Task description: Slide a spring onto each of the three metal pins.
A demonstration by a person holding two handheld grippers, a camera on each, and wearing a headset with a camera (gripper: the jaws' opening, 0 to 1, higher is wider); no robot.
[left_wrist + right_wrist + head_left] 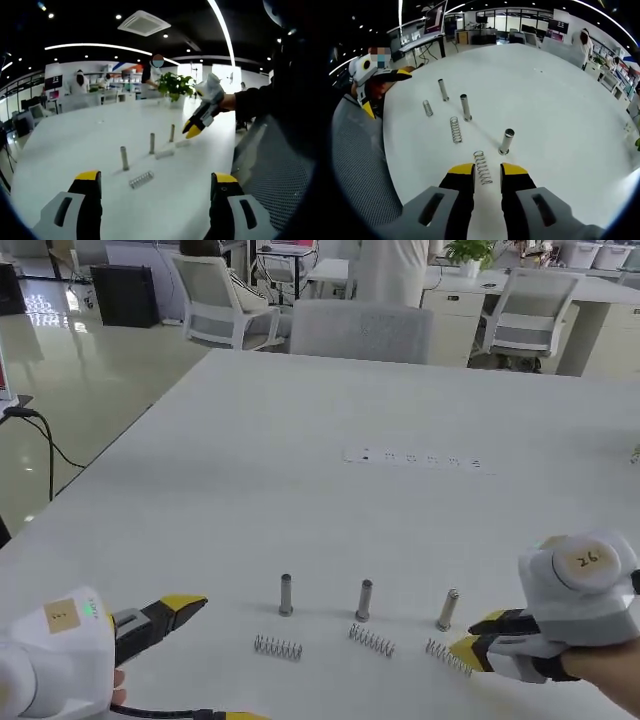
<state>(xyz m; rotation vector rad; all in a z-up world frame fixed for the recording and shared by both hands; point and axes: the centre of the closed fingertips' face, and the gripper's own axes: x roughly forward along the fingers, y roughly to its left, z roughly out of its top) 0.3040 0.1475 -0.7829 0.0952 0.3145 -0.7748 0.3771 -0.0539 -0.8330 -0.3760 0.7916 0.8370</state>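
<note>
Three metal pins stand upright in a row on the white table: left pin (286, 595), middle pin (364, 600), right pin (448, 610). A spring lies flat in front of each: left spring (277, 647), middle spring (371, 640), right spring (447, 655). My right gripper (486, 171) is low over the table, its jaws narrowly open on either side of the near end of the right spring (482, 167), with the right pin (506, 141) just beyond. My left gripper (157, 178) is wide open and holds nothing, a little short of the left spring (141, 179) and left pin (124, 157).
The table (330, 500) stretches wide and bare beyond the pins, with a flush socket strip (412, 458) further back. Grey chairs (360, 332) stand at the far edge. The near table edge lies close behind the springs.
</note>
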